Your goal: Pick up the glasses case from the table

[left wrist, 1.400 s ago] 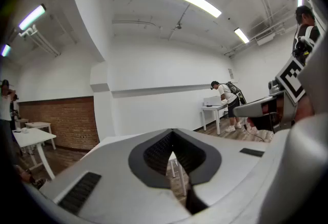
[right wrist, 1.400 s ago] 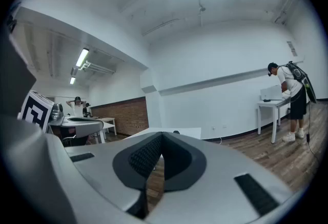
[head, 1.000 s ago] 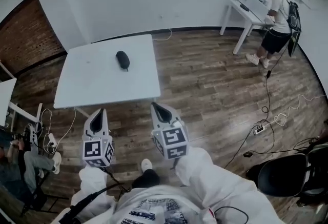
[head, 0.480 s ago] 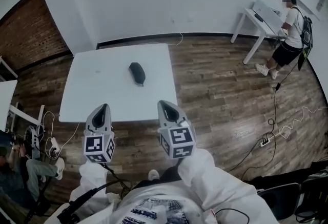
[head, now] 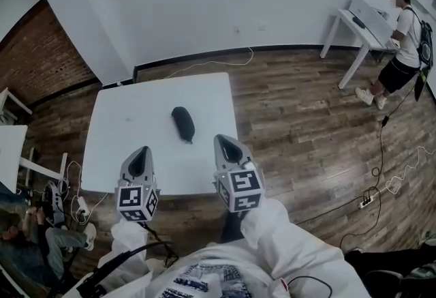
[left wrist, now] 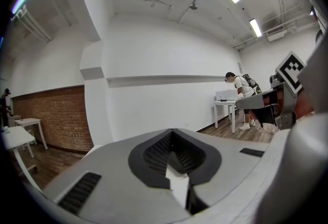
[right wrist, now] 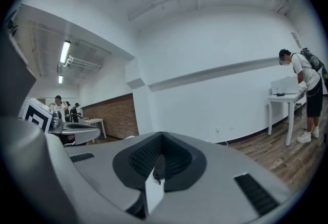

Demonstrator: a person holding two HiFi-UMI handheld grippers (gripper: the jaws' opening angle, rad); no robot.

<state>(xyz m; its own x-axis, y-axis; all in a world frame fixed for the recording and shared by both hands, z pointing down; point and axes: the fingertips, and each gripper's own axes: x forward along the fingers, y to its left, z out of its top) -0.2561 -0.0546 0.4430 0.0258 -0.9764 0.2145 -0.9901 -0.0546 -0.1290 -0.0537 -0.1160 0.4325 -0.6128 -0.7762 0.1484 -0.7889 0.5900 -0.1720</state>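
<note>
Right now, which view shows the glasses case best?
Head view. The glasses case lies fully visible on the white table, ahead of the left gripper and right gripper, with neither touching it. The left gripper view and the right gripper view show only their own shut jaws, walls and room, not the case.

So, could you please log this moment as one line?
glasses case: on table, untouched | left tongs: shut, empty | right tongs: shut, empty
</note>
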